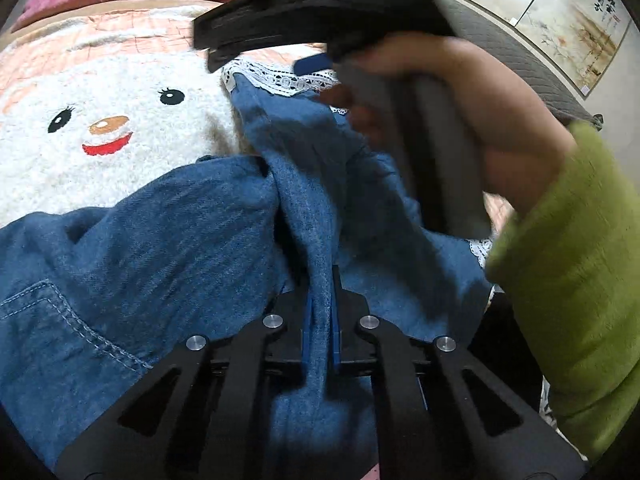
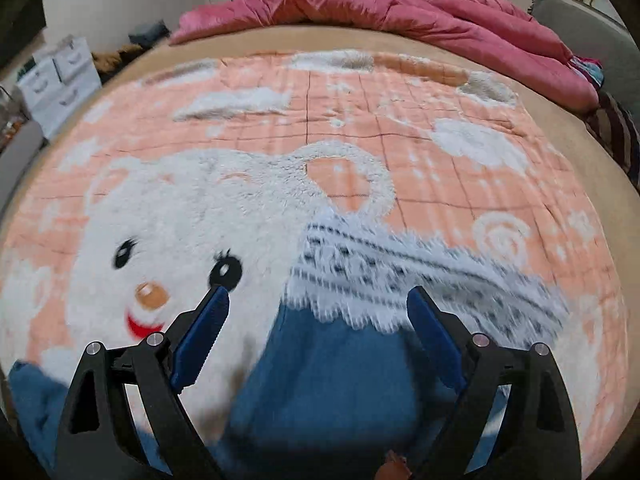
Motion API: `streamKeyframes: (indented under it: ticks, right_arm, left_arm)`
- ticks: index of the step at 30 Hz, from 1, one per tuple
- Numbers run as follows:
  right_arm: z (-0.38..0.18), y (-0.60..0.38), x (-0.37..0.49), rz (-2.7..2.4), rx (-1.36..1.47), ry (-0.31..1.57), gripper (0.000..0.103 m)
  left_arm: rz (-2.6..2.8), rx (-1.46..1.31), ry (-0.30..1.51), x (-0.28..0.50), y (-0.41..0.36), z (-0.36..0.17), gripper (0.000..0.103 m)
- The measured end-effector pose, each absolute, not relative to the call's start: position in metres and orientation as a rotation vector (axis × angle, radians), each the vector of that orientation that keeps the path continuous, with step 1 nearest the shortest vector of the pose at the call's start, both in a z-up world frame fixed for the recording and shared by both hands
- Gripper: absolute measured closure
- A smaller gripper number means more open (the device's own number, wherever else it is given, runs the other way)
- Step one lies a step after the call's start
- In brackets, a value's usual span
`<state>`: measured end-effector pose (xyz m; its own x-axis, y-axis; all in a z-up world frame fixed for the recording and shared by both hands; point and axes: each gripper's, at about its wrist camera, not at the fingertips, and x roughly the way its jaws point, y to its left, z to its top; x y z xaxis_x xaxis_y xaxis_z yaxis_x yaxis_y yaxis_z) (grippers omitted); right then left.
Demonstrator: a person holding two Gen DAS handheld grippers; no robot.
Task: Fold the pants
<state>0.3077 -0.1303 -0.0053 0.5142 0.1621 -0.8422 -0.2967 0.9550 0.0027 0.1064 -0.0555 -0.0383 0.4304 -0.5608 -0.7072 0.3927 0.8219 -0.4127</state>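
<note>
Pants point(image 1: 168, 240), blue denim, lace hem point(image 2: 400, 272), lying on bear blanket point(image 2: 240, 200). Left gripper point(image 1: 320, 320) pinching denim fold. Right gripper point(image 2: 316, 320) hanging wide open over hem.

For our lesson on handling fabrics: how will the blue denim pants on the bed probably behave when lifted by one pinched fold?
Probably floppy: the pants already bunch in soft creases around the fold pinched by the left tongs. Likely to drape and trail, since most of the cloth lies slack on the blanket. The lace hem looks thin and may snag.
</note>
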Motion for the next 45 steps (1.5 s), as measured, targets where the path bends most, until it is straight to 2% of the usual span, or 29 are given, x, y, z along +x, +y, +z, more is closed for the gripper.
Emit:
streamKeyframes:
  ticks: [3,5,7,8,10,12,16,18,20,21,22,23,31,40,45]
  right_arm:
    - [-0.017,-0.122,0.328,0.230,-0.175,1.032,0.022]
    - [-0.029,-0.122,0.341,0.201,-0.166,1.080,0.044]
    - [-0.034,-0.128,0.348,0.174,-0.153,1.087,0.059]
    - [-0.033,-0.131,0.347,0.183,-0.142,1.075,0.077]
    - [-0.025,-0.141,0.339,0.226,-0.097,1.035,0.094]
    - [-0.013,-0.153,0.327,0.242,-0.056,0.994,0.095]
    - [0.021,-0.190,0.299,0.269,0.060,0.912,0.095]
    - [0.038,-0.207,0.285,0.271,0.108,0.875,0.096]
    - [0.055,-0.224,0.273,0.265,0.139,0.833,0.096]
    - [0.062,-0.232,0.267,0.258,0.146,0.814,0.096]
    - [0.069,-0.241,0.260,0.252,0.163,0.796,0.096]
    - [0.075,-0.250,0.254,0.253,0.186,0.786,0.096]
    - [0.082,-0.324,0.197,0.212,0.358,0.736,0.096]
    - [0.024,-0.377,0.102,0.131,0.525,0.809,0.096]
    - [0.009,-0.384,0.078,0.126,0.553,0.838,0.096]
  left_arm:
    - [-0.603,-0.194,0.955,0.111,-0.061,-0.040,0.102]
    - [-0.606,-0.198,0.957,0.115,-0.058,-0.042,0.102]
    - [-0.612,-0.207,0.960,0.118,-0.054,-0.043,0.102]
    - [-0.620,-0.223,0.962,0.119,-0.051,-0.044,0.102]
    - [-0.627,-0.242,0.965,0.121,-0.048,-0.046,0.102]
    - [-0.633,-0.246,0.965,0.122,-0.046,-0.047,0.100]
    - [-0.655,-0.227,0.937,0.119,-0.050,-0.044,0.080]
    - [-0.654,-0.204,0.921,0.116,-0.053,-0.043,0.076]
    - [-0.637,-0.157,0.902,0.114,-0.057,-0.043,0.079]
    - [-0.626,-0.144,0.897,0.113,-0.059,-0.042,0.084]
    - [-0.615,-0.132,0.892,0.113,-0.059,-0.042,0.101]
    - [-0.609,-0.128,0.885,0.113,-0.057,-0.041,0.103]
    - [-0.649,-0.054,0.774,0.102,-0.033,-0.010,0.103]
    - [-0.743,0.065,0.762,0.075,-0.054,-0.004,0.103]
    - [-0.721,0.095,0.784,0.070,-0.058,-0.015,0.101]
